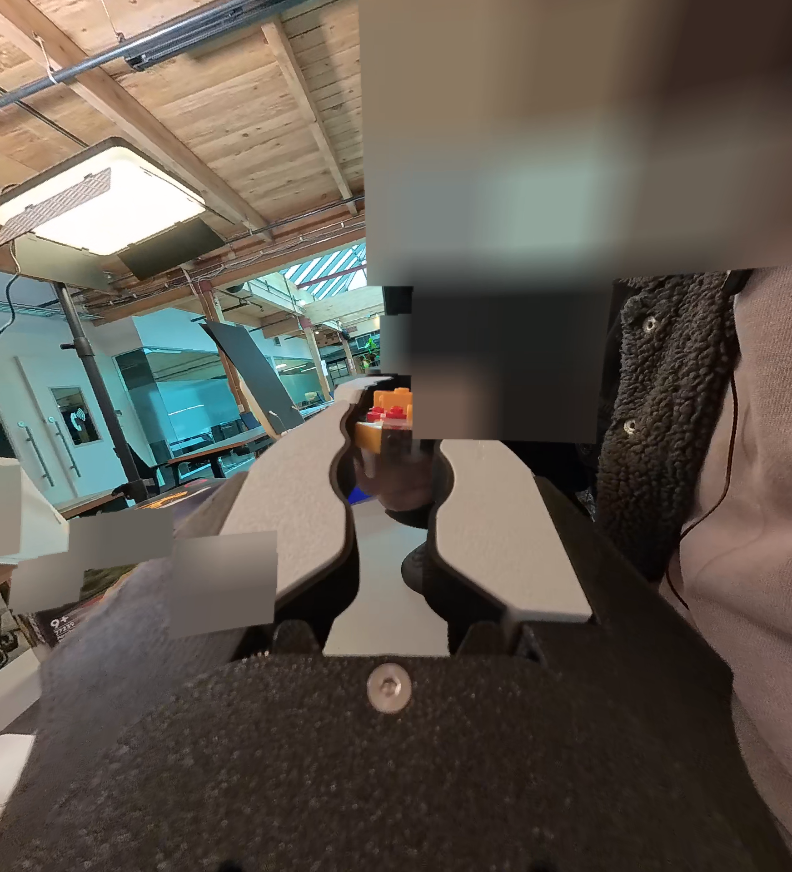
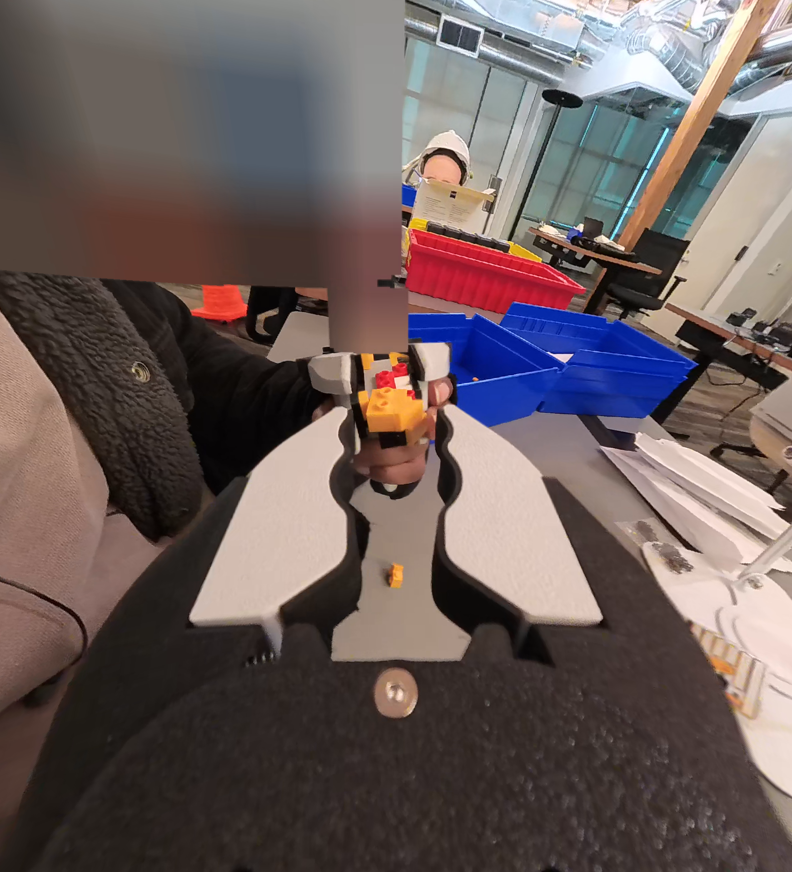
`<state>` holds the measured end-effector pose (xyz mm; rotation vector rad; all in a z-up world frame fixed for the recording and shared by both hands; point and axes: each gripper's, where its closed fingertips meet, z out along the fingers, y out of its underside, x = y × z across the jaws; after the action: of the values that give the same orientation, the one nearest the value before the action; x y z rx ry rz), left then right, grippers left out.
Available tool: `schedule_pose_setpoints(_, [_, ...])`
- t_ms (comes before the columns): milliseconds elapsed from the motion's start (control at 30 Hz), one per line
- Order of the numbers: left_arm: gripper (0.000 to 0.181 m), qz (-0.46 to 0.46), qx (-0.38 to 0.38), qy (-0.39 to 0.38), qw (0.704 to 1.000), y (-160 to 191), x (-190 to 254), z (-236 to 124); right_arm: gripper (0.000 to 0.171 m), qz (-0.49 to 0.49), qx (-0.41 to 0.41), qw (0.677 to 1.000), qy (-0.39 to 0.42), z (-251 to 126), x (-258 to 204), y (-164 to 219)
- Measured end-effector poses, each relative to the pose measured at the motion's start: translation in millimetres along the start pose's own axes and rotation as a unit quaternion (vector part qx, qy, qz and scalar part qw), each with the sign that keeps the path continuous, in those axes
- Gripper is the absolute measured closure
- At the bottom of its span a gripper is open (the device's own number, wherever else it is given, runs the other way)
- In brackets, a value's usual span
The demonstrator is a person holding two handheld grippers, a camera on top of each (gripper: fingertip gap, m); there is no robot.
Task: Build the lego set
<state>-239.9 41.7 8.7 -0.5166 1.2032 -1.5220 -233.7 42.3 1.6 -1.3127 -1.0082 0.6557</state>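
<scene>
Grey tabletop point(image 2: 398, 632) under both tools, open-plan workshop behind.

Places are given relative to the lego model.
- Below it, on the table: one small loose orange brick point(image 2: 396, 575), framed between the right tool's fingers.
- Right gripper point(image 2: 396, 424): grey jaws with black foam pads, partway open. Tips sit either side of the yellow, black, red and white lego model point(image 2: 391, 413). Can't tell if the pads actually bite.
- Left gripper point(image 1: 396, 439): points back at the right one, jaws partway closed and clamped on the model's red-and-white end. Model is up off the table.
- Left wrist view shows only the model's orange-and-red corner. The rest sits under a mosaic patch, as does that tool's right fingertip.
- Bare hand point(image 2: 391, 465) directly under the model, partly hidden by it.
- Left of it: black fleece jacket point(image 2: 139, 401) over a beige top, cut off by the frame.
- Right of it, on the table: stacked white paper sheets point(image 2: 696, 481).
- Right and beyond: nearer blue plastic bin point(image 2: 502, 391) holds a tiny orange speck.
- Farther blue plastic bin point(image 2: 620, 377) holds something white, barely showing over the wall.
- Beyond those: red plastic bin point(image 2: 479, 283), inside hidden by its wall. A row of black items runs along its back edge; can't tell which container they sit in.
</scene>
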Motion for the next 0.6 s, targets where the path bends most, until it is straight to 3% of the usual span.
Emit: schedule_pose_setpoints(600, [0.153, -0.01, -0.002, 0.001, 1.0, 3.3, 1.6, 0.5, 0.143, 0.062, 0.053, 0.997, 0.009, -1.5, -4.6, 2.6])
